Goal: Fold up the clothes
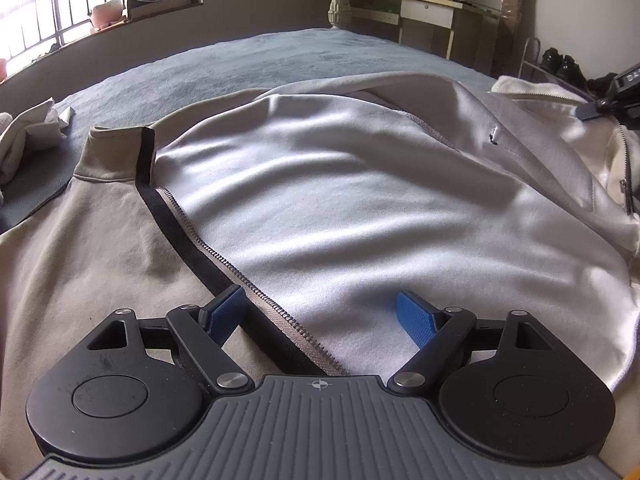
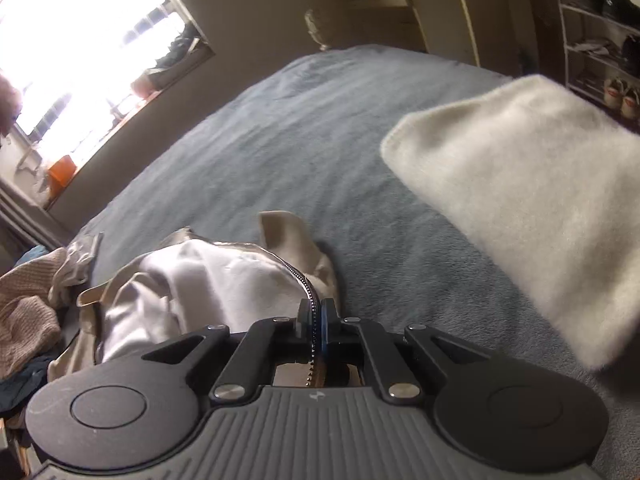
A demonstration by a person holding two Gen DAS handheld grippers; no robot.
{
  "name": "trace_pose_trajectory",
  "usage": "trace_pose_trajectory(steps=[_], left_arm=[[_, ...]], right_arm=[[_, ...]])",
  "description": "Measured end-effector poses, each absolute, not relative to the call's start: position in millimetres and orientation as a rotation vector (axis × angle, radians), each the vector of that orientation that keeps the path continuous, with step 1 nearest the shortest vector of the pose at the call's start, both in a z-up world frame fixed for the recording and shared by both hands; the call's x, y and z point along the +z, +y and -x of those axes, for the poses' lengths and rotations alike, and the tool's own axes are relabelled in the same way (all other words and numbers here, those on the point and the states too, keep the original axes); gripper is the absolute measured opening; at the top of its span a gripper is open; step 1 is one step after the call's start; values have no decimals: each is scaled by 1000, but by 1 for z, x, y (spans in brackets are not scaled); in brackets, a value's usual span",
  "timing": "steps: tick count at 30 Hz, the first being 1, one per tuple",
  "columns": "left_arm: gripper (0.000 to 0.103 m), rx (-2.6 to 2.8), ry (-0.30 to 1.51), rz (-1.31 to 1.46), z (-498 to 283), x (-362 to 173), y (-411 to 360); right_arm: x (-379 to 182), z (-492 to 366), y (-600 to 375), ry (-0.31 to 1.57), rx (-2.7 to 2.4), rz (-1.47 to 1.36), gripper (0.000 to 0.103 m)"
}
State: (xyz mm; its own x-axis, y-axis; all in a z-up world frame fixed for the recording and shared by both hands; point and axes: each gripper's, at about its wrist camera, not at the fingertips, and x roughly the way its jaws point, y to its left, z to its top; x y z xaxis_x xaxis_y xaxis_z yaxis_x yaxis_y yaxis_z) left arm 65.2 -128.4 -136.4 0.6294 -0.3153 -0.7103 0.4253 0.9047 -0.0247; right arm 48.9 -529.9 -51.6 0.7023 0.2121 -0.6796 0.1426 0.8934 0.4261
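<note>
Right hand-held gripper (image 2: 316,322): clamped on the zipper edge (image 2: 310,292) of the jacket (image 2: 200,280) — teeth run straight between my pads, so I have this front panel by its firmest strip.
Left hand-held gripper (image 1: 320,316): jaws wide, nothing in them; the pads (image 1: 414,316) straddle the other zipper (image 1: 224,264) low over the cloth. I judge I am placed to take that edge too, not yet gripping.
Jacket: lies opened out on the bed (image 1: 240,64), pale lining (image 1: 340,200) up, beige outer side and collar (image 1: 116,152) toward the left. Open like this, both fronts can be brought to the middle.
Why two edges: zipper tape is stiff — holding it should keep a panel from sagging as it folds over.
Folded white piece (image 2: 520,208): on the bed beyond my right gripper, apart from the jacket; looks finished.
Heap (image 2: 28,304): loose pinkish knit and other clothes at the bed's left side, seemingly waiting.
Shoe rack (image 2: 600,40): by the far wall, shoes on its shelves.
Window sill (image 1: 160,0): an open box holding dark things I cannot make out.
</note>
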Motion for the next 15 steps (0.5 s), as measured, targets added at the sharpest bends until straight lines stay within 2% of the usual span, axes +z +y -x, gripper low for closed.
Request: trace_pose_trajectory(steps=[8,15], left_arm=[[81,-416,799,-58,-69,-133,-117],[80,-406,808,7,-73,-133,-108]], right_arm=[[4,2,-437,750,355,-292,3],[-4,33,-363,833,546,-169,3]])
